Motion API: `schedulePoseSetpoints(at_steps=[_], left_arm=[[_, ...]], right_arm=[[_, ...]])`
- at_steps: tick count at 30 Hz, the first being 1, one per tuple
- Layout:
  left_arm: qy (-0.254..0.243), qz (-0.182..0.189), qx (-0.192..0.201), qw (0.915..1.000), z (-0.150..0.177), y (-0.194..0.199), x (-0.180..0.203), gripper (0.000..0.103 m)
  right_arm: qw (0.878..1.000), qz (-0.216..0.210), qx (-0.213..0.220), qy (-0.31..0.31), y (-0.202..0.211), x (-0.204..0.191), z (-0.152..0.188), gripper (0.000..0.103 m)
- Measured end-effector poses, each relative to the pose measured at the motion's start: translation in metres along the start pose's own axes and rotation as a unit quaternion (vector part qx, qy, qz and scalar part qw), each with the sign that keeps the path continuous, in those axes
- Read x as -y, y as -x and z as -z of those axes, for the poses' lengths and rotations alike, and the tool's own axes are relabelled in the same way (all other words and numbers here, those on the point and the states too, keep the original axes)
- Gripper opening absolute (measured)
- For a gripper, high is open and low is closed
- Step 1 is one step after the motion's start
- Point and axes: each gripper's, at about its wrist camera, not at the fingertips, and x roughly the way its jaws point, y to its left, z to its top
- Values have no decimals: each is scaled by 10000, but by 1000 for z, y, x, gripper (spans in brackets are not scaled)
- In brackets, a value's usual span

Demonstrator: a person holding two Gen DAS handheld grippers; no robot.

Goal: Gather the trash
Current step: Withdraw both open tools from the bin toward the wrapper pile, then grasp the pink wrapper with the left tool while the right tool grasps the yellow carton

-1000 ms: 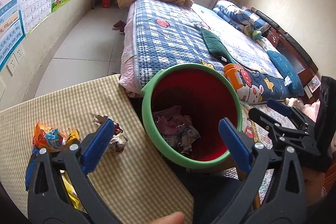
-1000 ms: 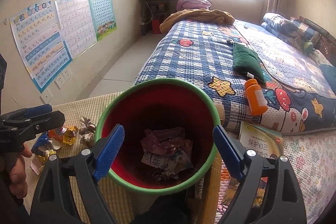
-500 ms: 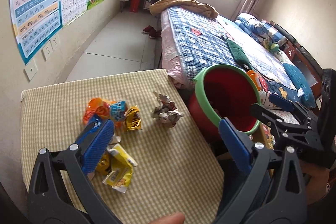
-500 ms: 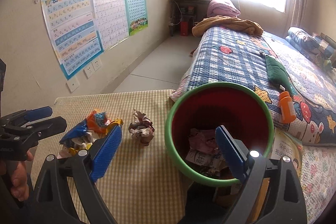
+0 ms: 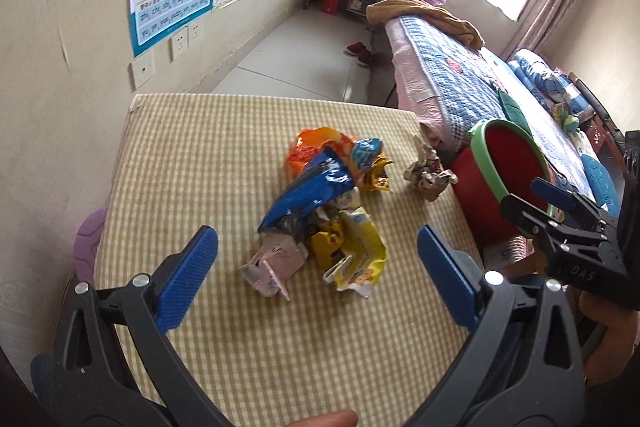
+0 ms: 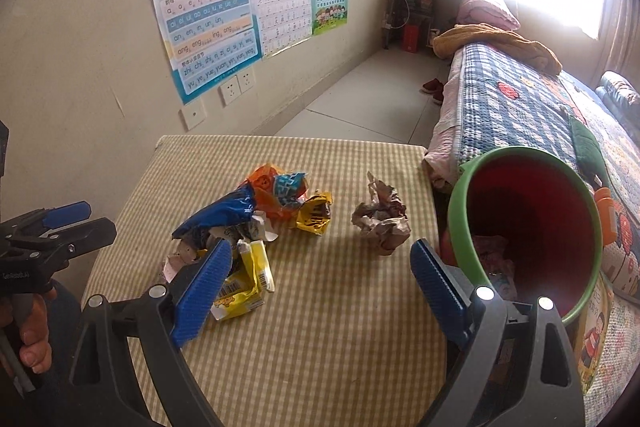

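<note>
A pile of snack wrappers [image 5: 324, 211] lies on the yellow checked table [image 5: 200, 163]: a blue bag, an orange bag and yellow packets. A crumpled paper ball [image 5: 428, 175] lies apart to its right. The red bin with a green rim [image 5: 504, 163] stands off the table's right edge with trash inside [image 6: 496, 259]. My left gripper [image 5: 318, 267] is open and empty, just in front of the pile. My right gripper [image 6: 320, 275] is open and empty, between the wrapper pile [image 6: 256, 223] and the paper ball [image 6: 380, 219].
A wall with posters [image 6: 208, 7] and sockets stands behind the table. A bed with a blue checked quilt [image 6: 520, 107] lies to the right, behind the bin [image 6: 532, 223]. An orange bottle [image 6: 608, 211] lies on the bed. A book [image 6: 592, 331] lies below the bin.
Both grippers have swung left, away from over the bin and towards the table. The wrapper pile now sits in front of both. Both stay open.
</note>
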Motion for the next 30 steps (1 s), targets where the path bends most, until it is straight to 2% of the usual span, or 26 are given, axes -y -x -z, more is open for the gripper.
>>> schedulePoseSetpoints(at_steps=[8, 16, 24, 30], left_arm=[[241, -154, -299, 9991, 27, -15, -35, 97], [210, -206, -602, 9977, 35, -46, -40, 97], [5, -343, -865, 9957, 33, -83, -39, 97], [-55, -360, -1032, 9940, 33, -103, -41, 96]], right_arm=[[9986, -216, -442, 190, -38, -27, 21, 88], [9960, -304, -778, 303, -73, -38, 31, 86], [9931, -419, -1067, 249, -106, -40, 34, 78], [9908, -473, -1258, 174, -126, -37, 36, 66]])
